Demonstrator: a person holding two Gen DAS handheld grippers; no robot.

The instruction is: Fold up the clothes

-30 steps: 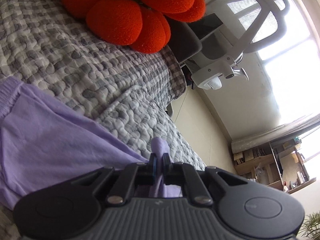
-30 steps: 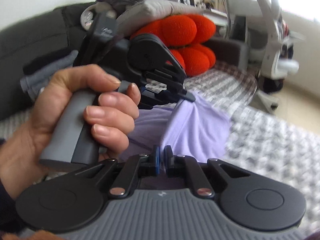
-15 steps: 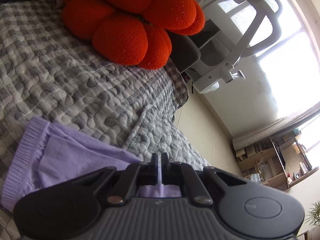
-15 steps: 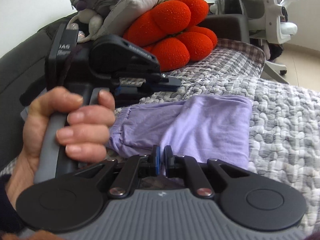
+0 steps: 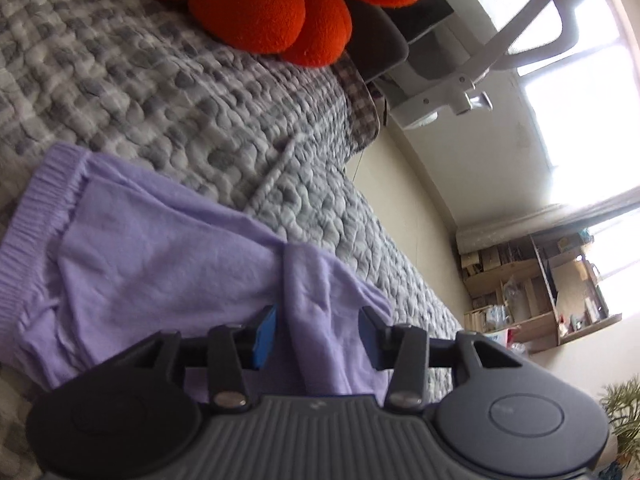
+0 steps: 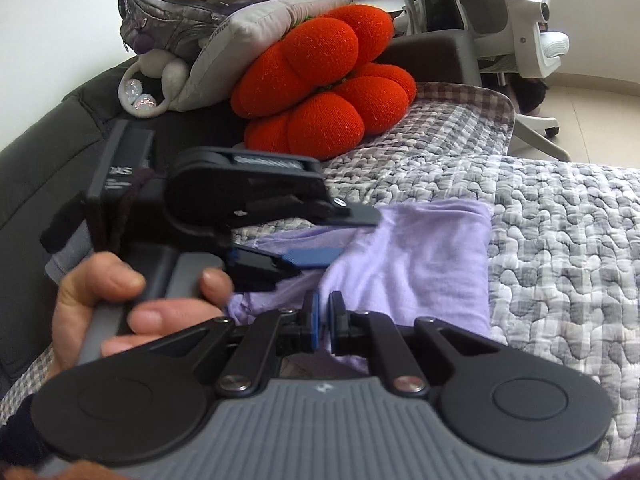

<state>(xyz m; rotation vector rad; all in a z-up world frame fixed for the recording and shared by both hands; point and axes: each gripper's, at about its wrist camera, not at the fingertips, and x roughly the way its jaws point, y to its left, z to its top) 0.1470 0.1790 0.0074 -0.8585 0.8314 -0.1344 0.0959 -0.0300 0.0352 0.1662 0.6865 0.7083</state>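
Observation:
A lilac garment [image 5: 160,264] with a ribbed waistband lies folded on the grey quilted bedspread [image 5: 168,92]. My left gripper [image 5: 316,332] hangs just over its near edge, and its jaws are opening. A raised ridge of the cloth stands between the blue pads [image 5: 265,336], and they do not press on it. In the right wrist view a hand [image 6: 120,304] holds the left gripper [image 6: 344,236] above the garment [image 6: 420,264]. My right gripper [image 6: 325,312] is shut on the garment's near edge, which rises to its pads.
A big red-orange pumpkin cushion [image 6: 328,92] sits at the back of the bedspread [image 6: 560,248], with a grey pillow [image 6: 260,36] and a bag [image 6: 192,0] behind it. A white office chair [image 5: 480,52] stands past the far edge, and shelves [image 5: 536,292] line the wall.
The left jaws have spread and released the pinched fold. The garment has dropped from hanging to lying folded on the quilt. The right wrist view has rolled level.

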